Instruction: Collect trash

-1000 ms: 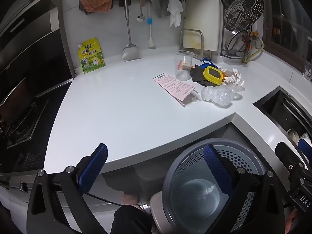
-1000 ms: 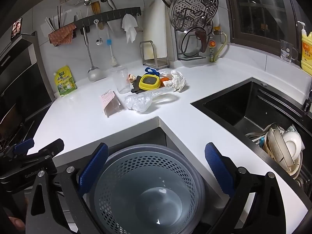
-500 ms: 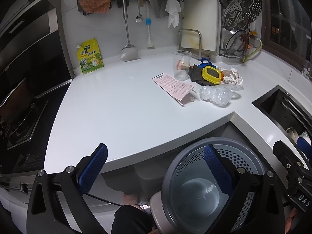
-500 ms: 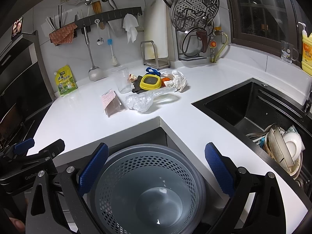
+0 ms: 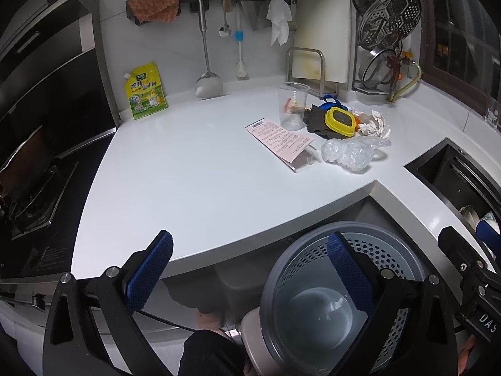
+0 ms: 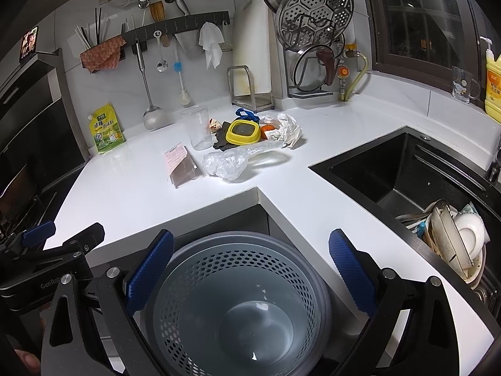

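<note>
Tongs both spread wide, left (image 5: 249,274), right (image 6: 250,274), above round perforated grey bin (image 6: 238,300); crinkled clear bag (image 6: 227,163) on glossy white counter (image 6: 125,188)

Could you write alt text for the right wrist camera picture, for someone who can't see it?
An open, empty two-finger right gripper hangs over an empty grey perforated bin. Beyond, a crumpled clear plastic bag lies on the white countertop.

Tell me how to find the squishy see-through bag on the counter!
Find the white counter at its inner corner above the grey bin. In the pile there, the clear crumpled plastic bag lies nearest the edge, beside the pink paper slip. It alone is see-through and wrinkly, unlike the smooth upright cup.
</note>
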`<act>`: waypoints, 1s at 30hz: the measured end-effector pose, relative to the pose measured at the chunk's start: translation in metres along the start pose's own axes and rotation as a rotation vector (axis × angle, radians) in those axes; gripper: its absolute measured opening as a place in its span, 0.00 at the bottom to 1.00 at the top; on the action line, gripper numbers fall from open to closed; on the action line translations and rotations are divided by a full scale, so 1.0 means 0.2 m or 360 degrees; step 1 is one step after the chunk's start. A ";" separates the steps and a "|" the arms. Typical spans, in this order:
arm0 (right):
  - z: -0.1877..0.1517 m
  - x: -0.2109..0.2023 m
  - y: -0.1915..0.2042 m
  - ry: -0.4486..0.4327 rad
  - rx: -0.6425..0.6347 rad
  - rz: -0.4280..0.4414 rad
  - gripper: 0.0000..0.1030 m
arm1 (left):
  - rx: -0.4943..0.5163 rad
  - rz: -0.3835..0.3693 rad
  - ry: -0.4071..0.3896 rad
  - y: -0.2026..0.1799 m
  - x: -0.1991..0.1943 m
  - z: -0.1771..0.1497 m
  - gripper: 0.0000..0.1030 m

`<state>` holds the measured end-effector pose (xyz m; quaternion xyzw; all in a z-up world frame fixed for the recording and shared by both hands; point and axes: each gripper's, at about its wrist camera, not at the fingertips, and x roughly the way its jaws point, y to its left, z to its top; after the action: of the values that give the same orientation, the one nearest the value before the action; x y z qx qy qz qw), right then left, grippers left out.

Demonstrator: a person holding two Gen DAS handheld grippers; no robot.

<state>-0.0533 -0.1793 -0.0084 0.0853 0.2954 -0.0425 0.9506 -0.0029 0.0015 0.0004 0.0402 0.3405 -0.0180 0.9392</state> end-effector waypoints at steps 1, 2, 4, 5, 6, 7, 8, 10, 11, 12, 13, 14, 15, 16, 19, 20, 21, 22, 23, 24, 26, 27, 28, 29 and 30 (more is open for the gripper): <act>0.00 0.00 0.00 0.0001 0.0001 0.0000 0.92 | 0.0000 0.0000 0.0000 0.00 0.00 0.00 0.94; 0.00 0.00 0.00 -0.0001 0.0002 0.0001 0.92 | -0.0001 0.0000 0.0000 0.00 0.00 0.00 0.94; 0.00 0.00 0.00 -0.0001 0.0001 0.0000 0.92 | -0.0001 0.0000 0.0001 0.00 0.00 0.00 0.94; 0.00 0.00 -0.01 0.0002 0.0001 -0.0001 0.92 | -0.0001 0.0000 0.0002 0.00 0.00 0.00 0.94; 0.00 0.00 -0.01 0.0004 0.0003 0.0000 0.92 | 0.0000 0.0000 0.0001 0.00 0.00 0.00 0.94; 0.00 0.00 -0.01 0.0005 0.0005 0.0003 0.92 | 0.0001 0.0001 0.0003 0.00 0.00 0.00 0.94; 0.00 0.00 0.00 0.0003 0.0003 0.0002 0.92 | 0.0001 0.0001 0.0004 0.00 0.00 0.00 0.94; 0.00 0.00 0.00 0.0002 0.0001 0.0001 0.92 | 0.0000 0.0002 0.0003 0.00 0.00 0.00 0.94; 0.00 0.00 0.00 0.0004 0.0002 0.0003 0.92 | 0.0000 0.0001 0.0003 0.00 0.00 0.00 0.94; 0.00 0.00 -0.01 0.0004 0.0003 0.0005 0.92 | 0.0000 0.0002 0.0003 0.00 0.00 0.00 0.94; 0.00 0.00 -0.01 0.0004 0.0002 0.0004 0.92 | -0.0001 0.0001 0.0003 0.00 0.00 0.00 0.94; 0.00 0.00 -0.01 0.0005 0.0002 0.0002 0.92 | -0.0001 -0.0001 0.0004 0.00 0.00 0.00 0.94; 0.00 0.00 -0.01 0.0006 0.0002 0.0002 0.92 | 0.0000 0.0001 0.0004 0.00 0.00 0.00 0.94; 0.00 0.00 -0.01 0.0005 0.0003 0.0004 0.92 | -0.0002 0.0001 0.0005 0.00 0.00 0.00 0.94; 0.00 0.00 -0.01 0.0006 0.0002 0.0003 0.92 | -0.0001 0.0000 0.0002 0.00 0.00 0.00 0.94; 0.00 0.00 -0.01 0.0004 0.0003 0.0002 0.92 | -0.0001 0.0001 0.0002 0.00 0.00 0.00 0.94; 0.00 0.01 -0.01 0.0006 0.0004 0.0002 0.92 | 0.0000 0.0001 0.0003 0.00 0.00 0.00 0.94; 0.00 0.01 -0.01 0.0009 0.0008 0.0004 0.92 | 0.0001 0.0000 0.0005 0.00 0.01 0.00 0.94; 0.00 0.01 -0.01 0.0010 0.0010 0.0006 0.92 | 0.0003 -0.0001 0.0007 0.01 0.01 0.00 0.94; -0.01 0.02 -0.02 0.0012 0.0011 0.0007 0.92 | 0.0005 0.0000 0.0008 0.01 0.01 0.00 0.94; -0.01 0.02 -0.02 0.0013 0.0010 0.0007 0.92 | 0.0005 0.0000 0.0008 0.01 0.02 0.00 0.94; -0.01 0.03 -0.02 0.0014 0.0009 0.0007 0.92 | 0.0004 0.0000 0.0007 0.01 0.02 0.00 0.94; -0.01 0.03 -0.02 0.0015 0.0008 0.0005 0.92 | 0.0005 0.0001 0.0005 0.01 0.02 0.00 0.94; -0.02 0.04 -0.02 0.0017 0.0007 0.0004 0.92 | 0.0005 0.0004 0.0002 0.01 0.02 0.00 0.94; -0.02 0.04 -0.02 0.0019 0.0007 0.0001 0.92 | 0.0005 0.0004 0.0002 0.02 0.02 0.00 0.94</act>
<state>-0.0488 -0.1825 -0.0166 0.0876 0.3009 -0.0424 0.9487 -0.0001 0.0046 -0.0022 0.0422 0.3409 -0.0173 0.9390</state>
